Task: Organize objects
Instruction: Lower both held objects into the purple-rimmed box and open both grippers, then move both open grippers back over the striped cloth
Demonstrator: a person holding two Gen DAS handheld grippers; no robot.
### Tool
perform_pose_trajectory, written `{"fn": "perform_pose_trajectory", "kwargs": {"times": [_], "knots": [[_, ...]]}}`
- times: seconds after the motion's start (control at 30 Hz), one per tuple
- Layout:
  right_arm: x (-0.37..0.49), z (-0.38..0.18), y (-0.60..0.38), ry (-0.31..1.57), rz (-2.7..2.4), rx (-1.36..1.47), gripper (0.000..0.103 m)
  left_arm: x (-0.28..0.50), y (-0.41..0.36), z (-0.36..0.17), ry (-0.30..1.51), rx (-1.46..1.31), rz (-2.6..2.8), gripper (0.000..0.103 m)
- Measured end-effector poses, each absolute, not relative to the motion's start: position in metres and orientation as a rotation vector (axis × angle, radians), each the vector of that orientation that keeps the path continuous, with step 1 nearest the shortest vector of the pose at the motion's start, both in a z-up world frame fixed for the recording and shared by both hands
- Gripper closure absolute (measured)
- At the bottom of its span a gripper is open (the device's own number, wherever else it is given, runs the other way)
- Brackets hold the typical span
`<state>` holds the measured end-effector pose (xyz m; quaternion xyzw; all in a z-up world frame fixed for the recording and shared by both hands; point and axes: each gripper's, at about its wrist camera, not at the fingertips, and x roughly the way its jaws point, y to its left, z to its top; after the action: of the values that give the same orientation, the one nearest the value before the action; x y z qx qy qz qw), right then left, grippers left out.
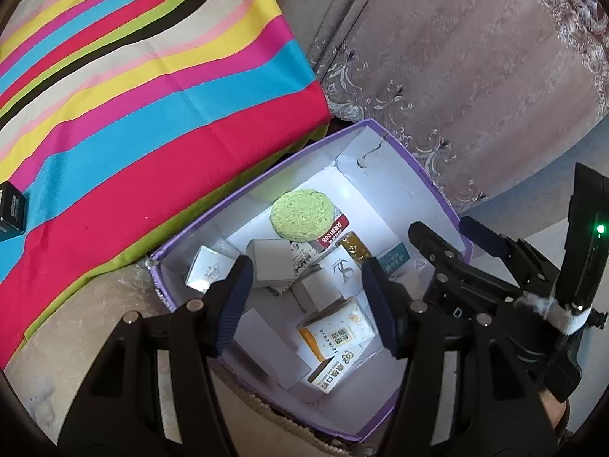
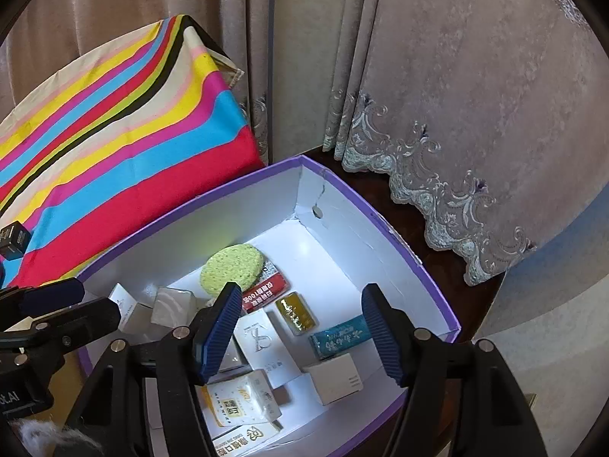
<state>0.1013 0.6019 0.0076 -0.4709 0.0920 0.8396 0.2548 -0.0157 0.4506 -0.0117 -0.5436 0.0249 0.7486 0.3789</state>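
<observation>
left gripper [image 1: 304,289]: jaws parted, holding nothing | right gripper [image 2: 300,327]: jaws parted, holding nothing | purple box [image 2: 384,221]: below both, green sponge [image 2: 233,268] at its 11 o'clock, small cartons [image 2: 335,377] at 6

mauve lace-hemmed curtains [image 2: 475,87], striped cloth [image 1: 125,87]

Home: embroidered curtains [image 2: 437,122], striped cloth [image 1: 133,95] beside them.
</observation>
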Motion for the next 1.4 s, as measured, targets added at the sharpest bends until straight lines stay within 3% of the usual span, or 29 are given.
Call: {"fn": "perform_pose_trajectory", "kwargs": {"times": [1.4], "knots": [[0.058, 0.038, 0.483, -0.026, 2.443, -1.343, 0.028, -0.029, 0.294, 0.008, -0.226, -1.395, 2.029, 0.031]]}}
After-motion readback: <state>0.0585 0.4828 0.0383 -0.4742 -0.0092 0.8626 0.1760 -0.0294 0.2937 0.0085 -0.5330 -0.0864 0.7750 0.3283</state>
